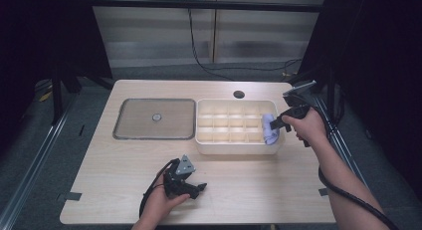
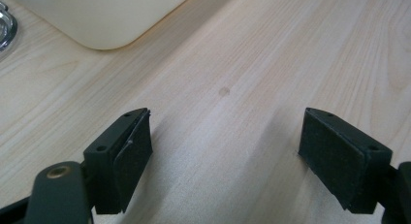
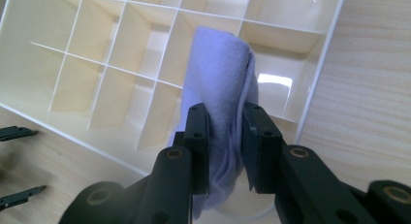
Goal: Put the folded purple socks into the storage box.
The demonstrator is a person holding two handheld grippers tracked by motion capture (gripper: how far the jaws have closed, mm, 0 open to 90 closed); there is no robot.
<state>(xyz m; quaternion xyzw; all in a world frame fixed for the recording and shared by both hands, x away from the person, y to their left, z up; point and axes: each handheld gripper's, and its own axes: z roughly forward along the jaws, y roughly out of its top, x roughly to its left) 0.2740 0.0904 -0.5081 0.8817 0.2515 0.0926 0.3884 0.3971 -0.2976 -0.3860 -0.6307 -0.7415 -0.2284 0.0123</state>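
A rolled lavender cloth (image 3: 220,88) is pinched between the jaws of my right gripper (image 3: 225,146), which is shut on it. In the high view that cloth (image 1: 269,129) hangs over the right end of a cream box (image 1: 204,146) split into several small compartments (image 3: 131,35), with my right gripper (image 1: 279,123) reaching in from the right. My left gripper (image 1: 198,188) rests low near the table's front edge, its jaws wide open over bare wood (image 2: 225,132) with nothing between them.
A grey rimmed tray (image 1: 130,134) with a small round knob (image 1: 157,117) lies left of the box. A round cable hole (image 1: 239,94) sits behind the box. Black frames and curtains flank the table. A corner of the cream box (image 2: 104,25) shows ahead of my left gripper.
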